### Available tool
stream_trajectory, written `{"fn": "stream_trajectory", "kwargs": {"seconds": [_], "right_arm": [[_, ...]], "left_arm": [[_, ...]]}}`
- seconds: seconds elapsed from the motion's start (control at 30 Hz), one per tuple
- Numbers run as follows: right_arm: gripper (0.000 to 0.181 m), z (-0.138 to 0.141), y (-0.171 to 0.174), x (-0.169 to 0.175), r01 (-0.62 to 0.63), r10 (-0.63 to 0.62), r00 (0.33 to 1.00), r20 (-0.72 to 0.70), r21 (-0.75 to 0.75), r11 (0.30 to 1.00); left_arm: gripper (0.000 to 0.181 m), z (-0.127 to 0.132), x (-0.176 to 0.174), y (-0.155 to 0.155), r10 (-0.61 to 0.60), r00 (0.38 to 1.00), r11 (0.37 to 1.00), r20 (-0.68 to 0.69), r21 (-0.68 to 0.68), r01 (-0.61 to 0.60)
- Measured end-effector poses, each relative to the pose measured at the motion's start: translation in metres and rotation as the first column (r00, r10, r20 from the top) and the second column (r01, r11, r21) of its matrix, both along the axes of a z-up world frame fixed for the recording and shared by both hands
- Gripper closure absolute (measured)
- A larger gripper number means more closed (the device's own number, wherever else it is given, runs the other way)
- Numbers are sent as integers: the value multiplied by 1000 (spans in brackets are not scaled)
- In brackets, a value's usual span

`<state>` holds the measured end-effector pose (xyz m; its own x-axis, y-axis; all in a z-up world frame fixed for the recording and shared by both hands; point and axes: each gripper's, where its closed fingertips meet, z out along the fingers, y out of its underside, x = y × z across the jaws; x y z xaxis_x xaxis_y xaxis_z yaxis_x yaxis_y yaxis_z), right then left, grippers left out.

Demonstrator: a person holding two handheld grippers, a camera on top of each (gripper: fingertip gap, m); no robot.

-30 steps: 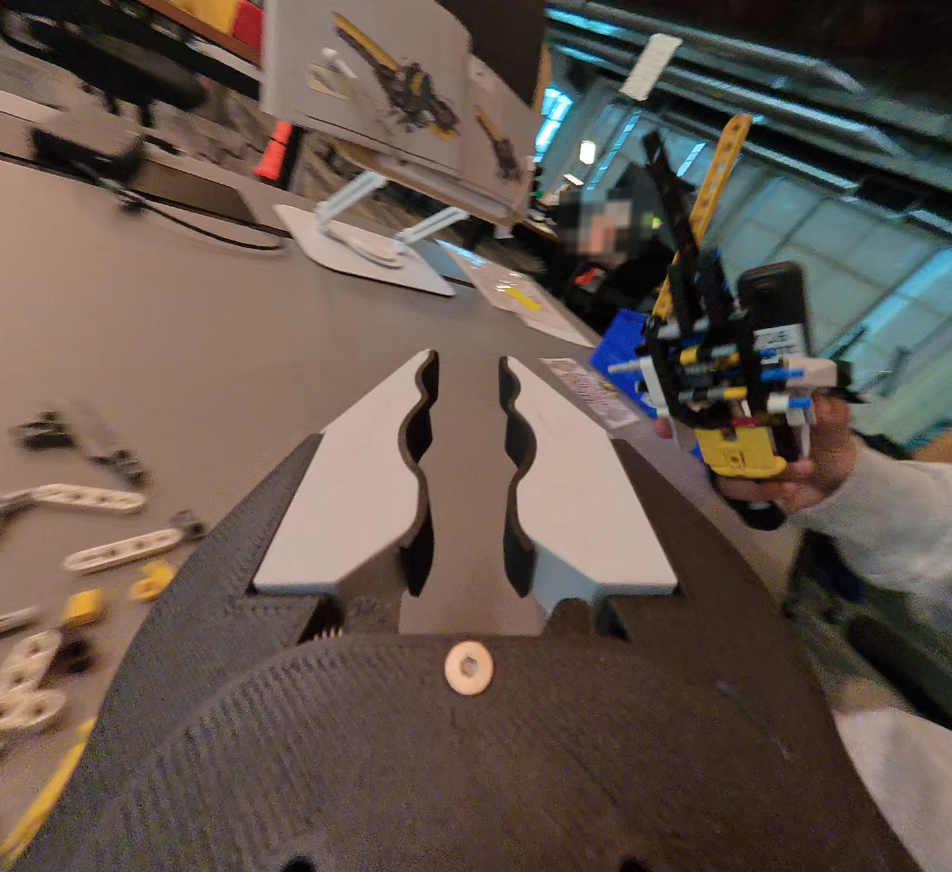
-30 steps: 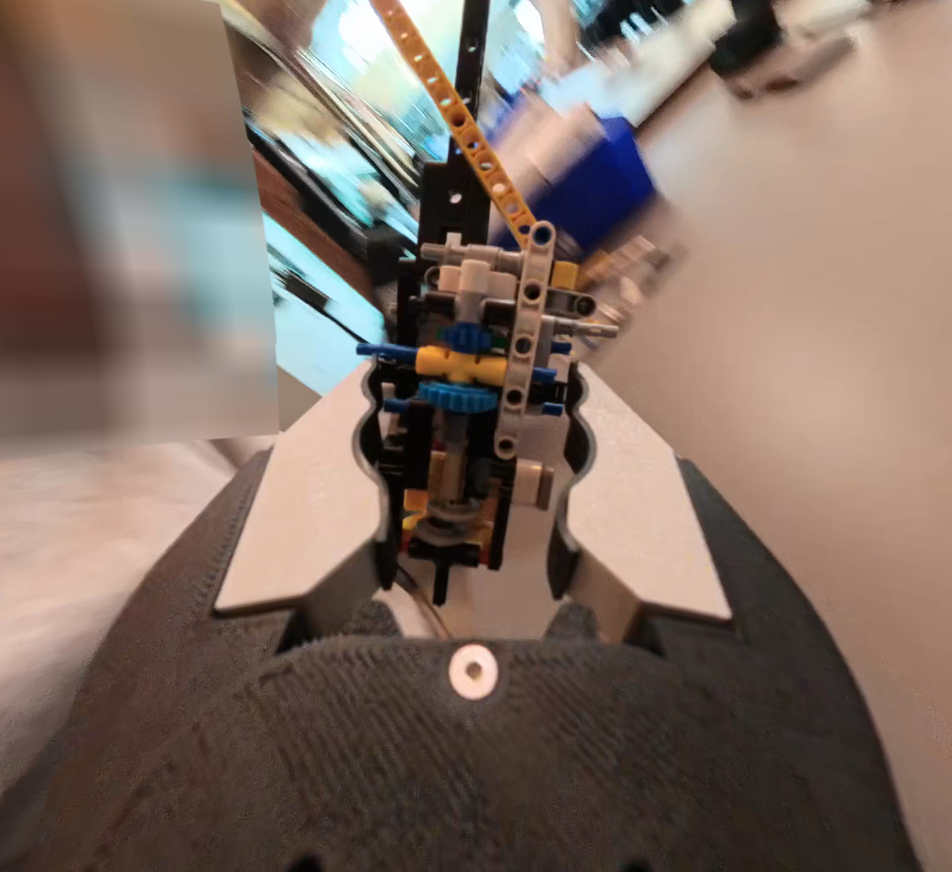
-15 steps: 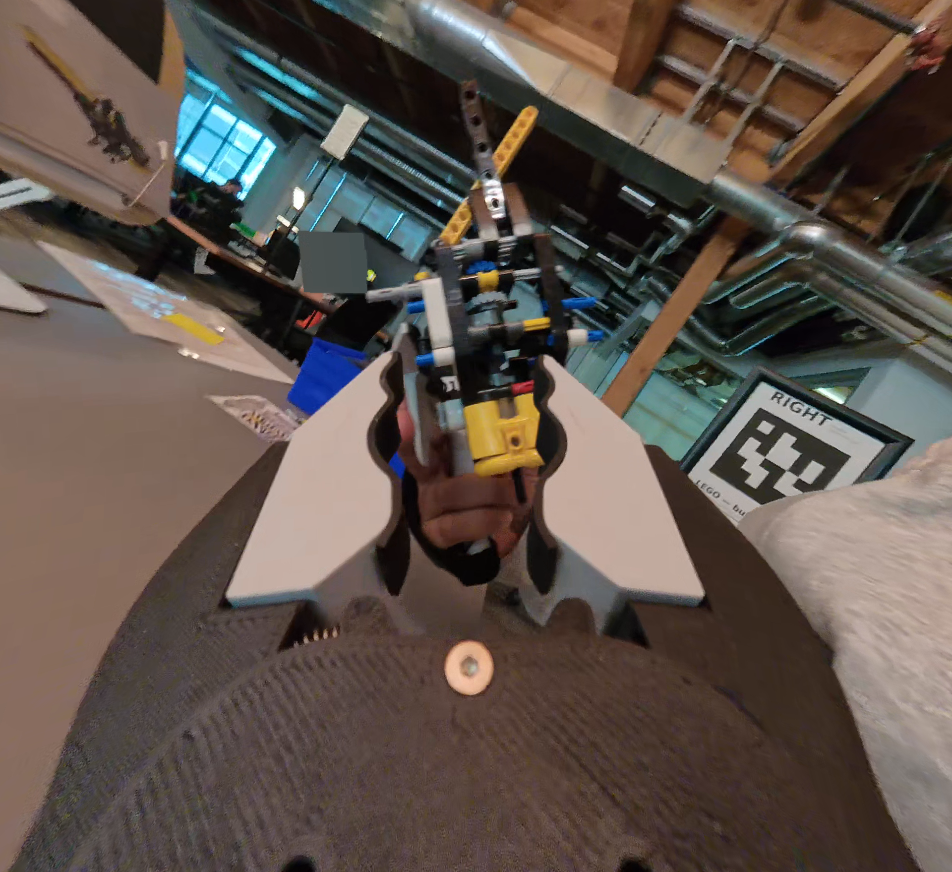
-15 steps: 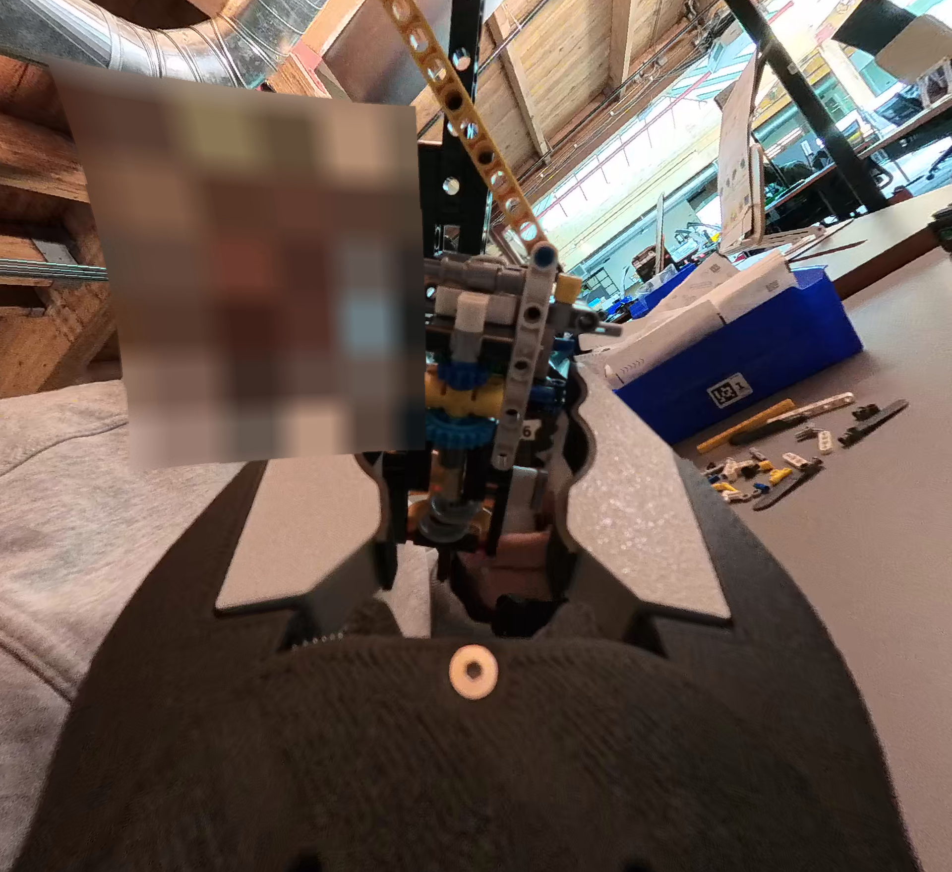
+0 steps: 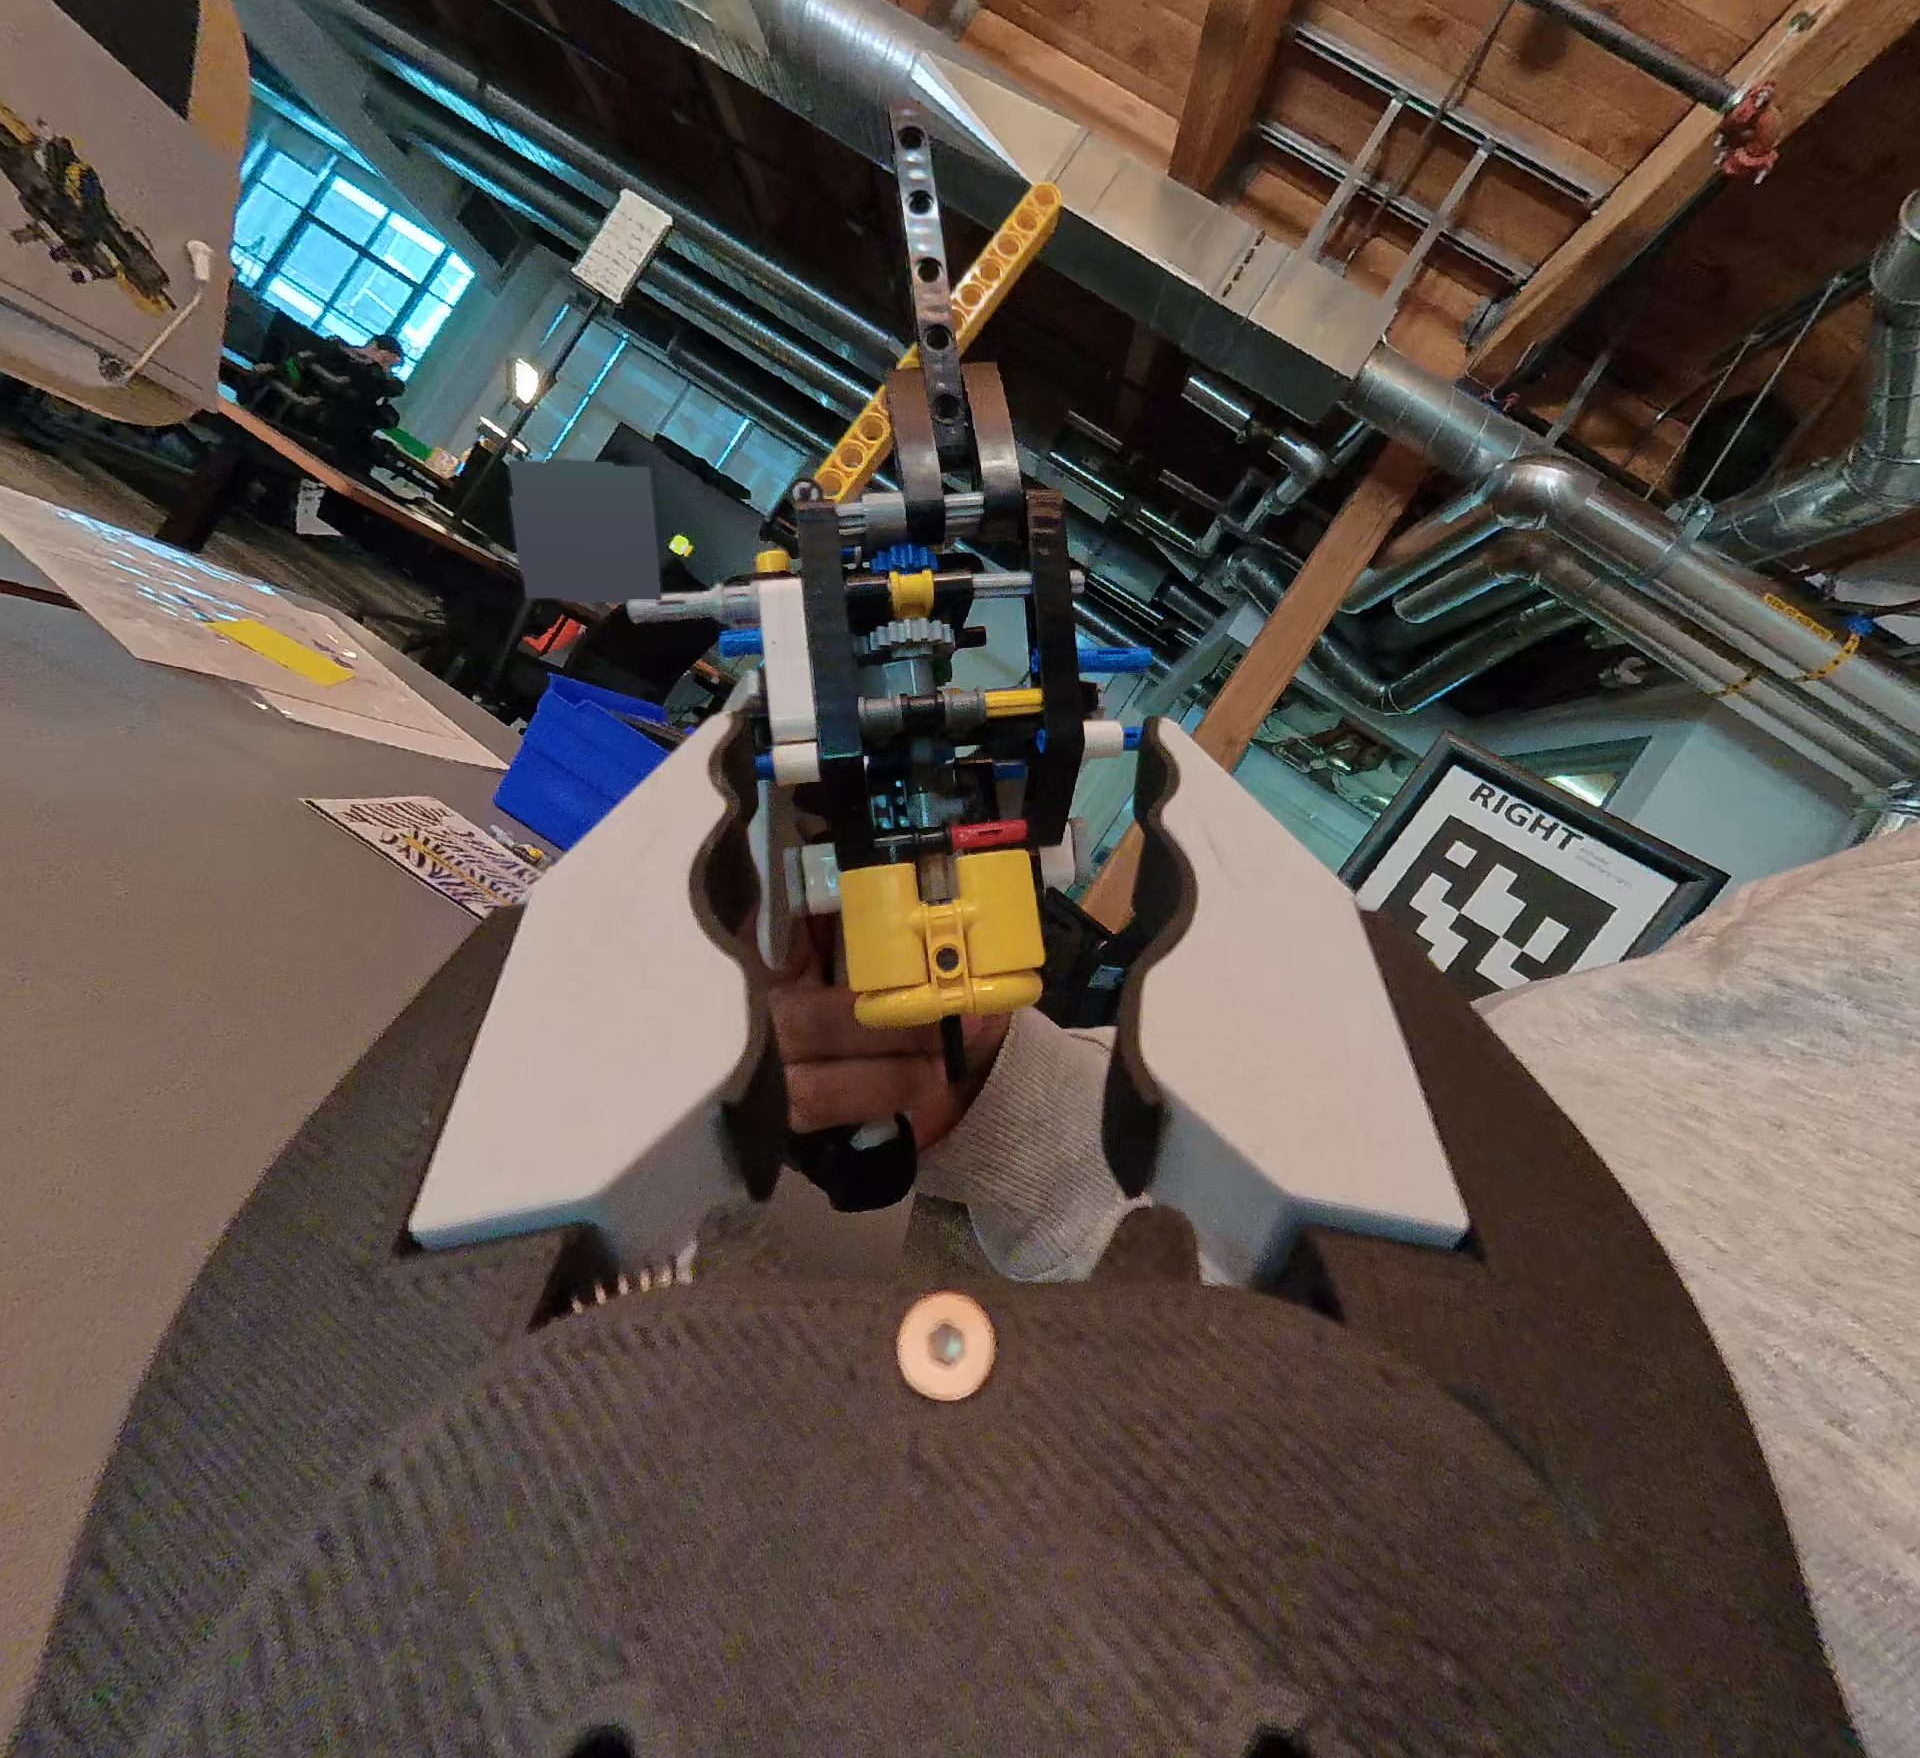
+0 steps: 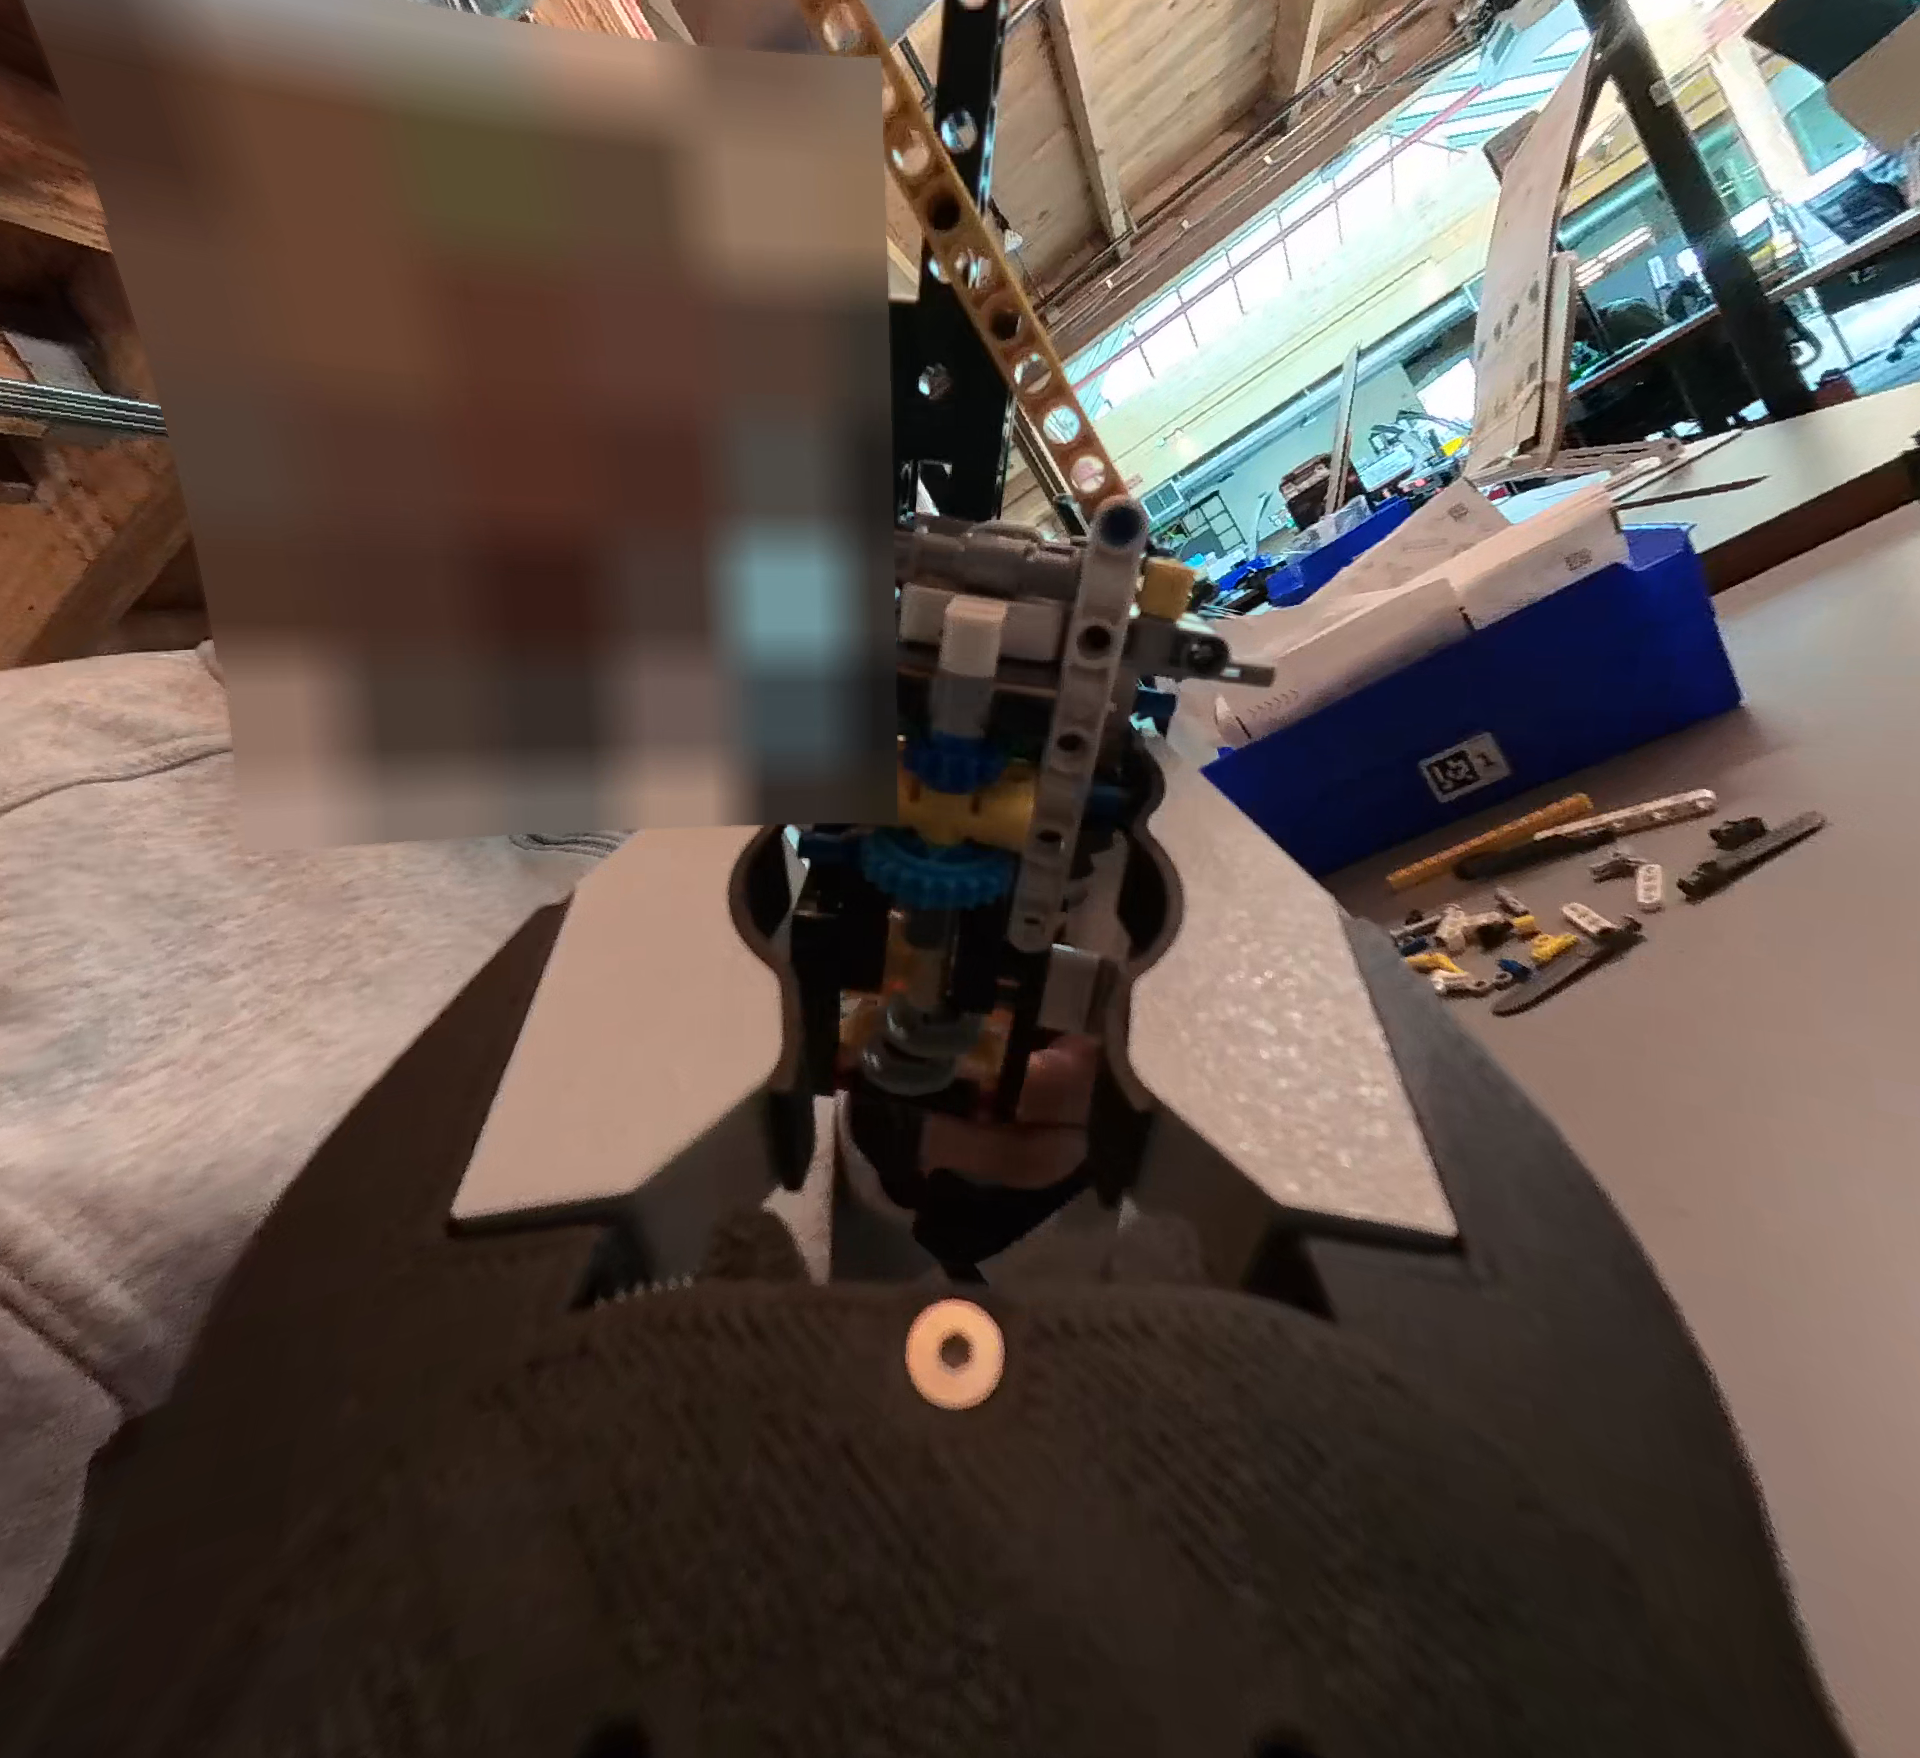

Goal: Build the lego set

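The partly built lego model (image 5: pixel 940 939) has a black frame, blue and grey gears, a yellow block at its base and a long yellow beam and a black beam sticking up. My right gripper (image 6: pixel 956 825) is shut on its lower part (image 6: pixel 1081 669) and holds it up in the air. My left gripper (image 5: pixel 940 742) is open, with its fingers (image 5: pixel 623 960) on either side of the model and small gaps to it. A hand (image 5: pixel 862 1054) shows behind the model.
A blue bin (image 6: pixel 1507 700) with paper bags stands on the grey table (image 6: pixel 1714 1137), with several loose lego parts (image 6: pixel 1538 919) beside it. An instruction booklet on a stand (image 5: pixel 94 233) and paper sheets (image 5: pixel 260 659) are farther off. A grey sleeve (image 5: pixel 1714 1137) is at the right. The tips of both grippers are at nearly the same place.
My left gripper swung up from the table to the model and opened wider around it. My right gripper raised and tilted the model upward, still holding it.
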<state>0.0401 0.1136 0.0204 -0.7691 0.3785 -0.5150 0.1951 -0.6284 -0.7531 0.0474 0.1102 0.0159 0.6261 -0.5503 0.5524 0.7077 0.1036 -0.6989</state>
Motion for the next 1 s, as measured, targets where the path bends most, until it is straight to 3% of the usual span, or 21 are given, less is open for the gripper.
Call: {"fn": "stream_trajectory", "kwargs": {"seconds": [0.47,1.0], "right_arm": [[119,-3,-6,-3,7,-7,1000,-12,47,999],[119,1,-11,2,0,3,1000,-30,74,997]], "left_arm": [[122,-2,-5,-1,8,1000,1000,30,0,-8],[123,1,1,-6,30,998,999,-63,29,-28]]}}
